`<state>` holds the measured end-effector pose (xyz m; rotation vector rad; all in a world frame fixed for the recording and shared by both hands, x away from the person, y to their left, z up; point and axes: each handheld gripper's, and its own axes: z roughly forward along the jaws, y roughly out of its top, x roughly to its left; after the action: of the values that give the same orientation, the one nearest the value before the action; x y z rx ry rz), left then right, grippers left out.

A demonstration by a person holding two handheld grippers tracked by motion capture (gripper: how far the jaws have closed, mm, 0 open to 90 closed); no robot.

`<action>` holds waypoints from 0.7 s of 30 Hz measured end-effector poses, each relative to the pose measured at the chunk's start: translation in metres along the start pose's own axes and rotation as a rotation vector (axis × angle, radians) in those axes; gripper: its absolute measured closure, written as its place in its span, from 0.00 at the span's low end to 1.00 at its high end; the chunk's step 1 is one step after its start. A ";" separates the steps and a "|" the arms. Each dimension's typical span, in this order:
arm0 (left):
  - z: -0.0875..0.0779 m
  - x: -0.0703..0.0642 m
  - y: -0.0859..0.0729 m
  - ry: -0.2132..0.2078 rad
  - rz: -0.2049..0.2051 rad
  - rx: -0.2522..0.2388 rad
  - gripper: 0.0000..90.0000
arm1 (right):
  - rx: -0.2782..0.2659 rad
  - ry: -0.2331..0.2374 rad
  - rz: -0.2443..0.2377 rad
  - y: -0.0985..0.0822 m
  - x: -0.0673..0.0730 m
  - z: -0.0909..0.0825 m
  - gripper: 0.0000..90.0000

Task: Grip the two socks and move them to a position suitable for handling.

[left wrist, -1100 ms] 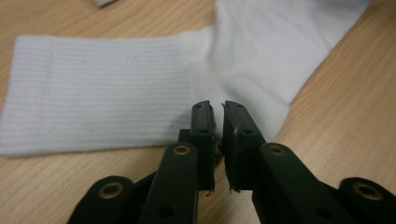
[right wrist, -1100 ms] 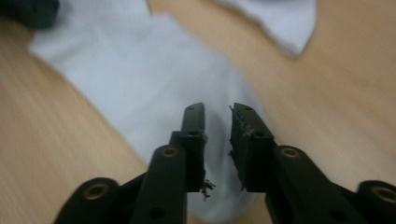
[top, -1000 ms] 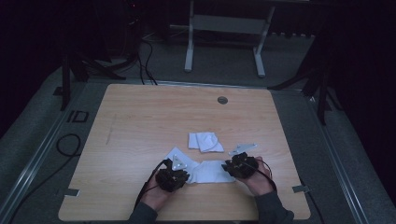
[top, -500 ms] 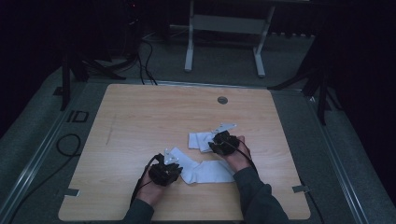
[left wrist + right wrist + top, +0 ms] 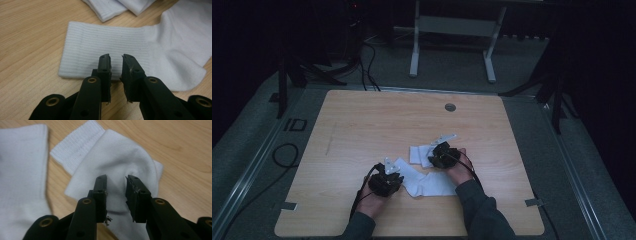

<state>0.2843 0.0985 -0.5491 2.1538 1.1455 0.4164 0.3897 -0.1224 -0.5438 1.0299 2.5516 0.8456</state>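
Jaws of the left claw (image 5: 116, 66) stand a little apart, with nothing pinched between them, poised over the ribbed cuff of the flat white sock (image 5: 140, 47). That sock lies spread on the worktop (image 5: 362, 125), cuff toward the left claw, foot running out to the right. The right claw (image 5: 116, 188) is likewise slightly spread and empty, hovering over the folded white sock (image 5: 117, 157), which lies just beyond the flat sock, touching or nearly touching it. In the high view the left claw (image 5: 385, 181) sits at the flat sock's near-left end and the right claw (image 5: 443, 155) at its far side, on the folded sock (image 5: 418, 154).

The step looks like sorting or pairing socks, each claw lined up on its own piece. Next, each would need to lower and close on fabric. Both forearms reach in from the near edge of the worktop, hands low, claws tipped forward and down.
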 end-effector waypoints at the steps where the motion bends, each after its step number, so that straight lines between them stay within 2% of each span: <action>1: 0.000 0.000 0.000 0.001 0.001 0.003 0.85 | 0.000 0.000 0.002 0.000 0.002 0.000 0.77; 5: 0.001 0.000 0.000 0.005 0.000 0.003 0.85 | 0.007 0.008 -0.024 0.002 0.011 -0.001 0.72; 7: 0.002 0.001 0.000 0.009 0.002 0.006 0.85 | -0.021 0.008 -0.041 0.005 0.014 -0.007 0.71; 9: 0.003 0.001 -0.001 0.010 -0.002 0.004 0.85 | -0.064 -0.002 -0.018 0.009 0.011 -0.014 0.71; 10: 0.003 0.001 -0.001 0.010 -0.001 0.006 0.85 | -0.086 -0.014 0.015 0.012 0.006 -0.019 0.72; 11: 0.003 0.001 -0.001 0.011 -0.002 0.005 0.85 | -0.084 -0.035 0.044 0.015 -0.002 -0.021 0.72; 12: 0.003 0.001 -0.001 0.012 0.001 0.007 0.85 | -0.084 -0.035 0.044 0.015 -0.002 -0.021 0.72; 14: 0.004 0.002 -0.001 0.010 0.001 0.009 0.85 | -0.069 -0.040 0.079 0.015 -0.010 -0.021 0.71; 19: 0.005 0.001 -0.001 0.015 0.003 0.012 0.85 | -0.027 -0.005 0.133 0.011 -0.020 -0.010 0.70; 21: 0.006 0.000 -0.001 0.020 0.009 0.013 0.85 | -0.020 0.015 0.142 0.009 -0.021 -0.005 0.78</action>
<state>0.2872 0.0967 -0.5537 2.1713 1.1534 0.4360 0.4076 -0.1341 -0.5334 1.2145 2.5002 0.9161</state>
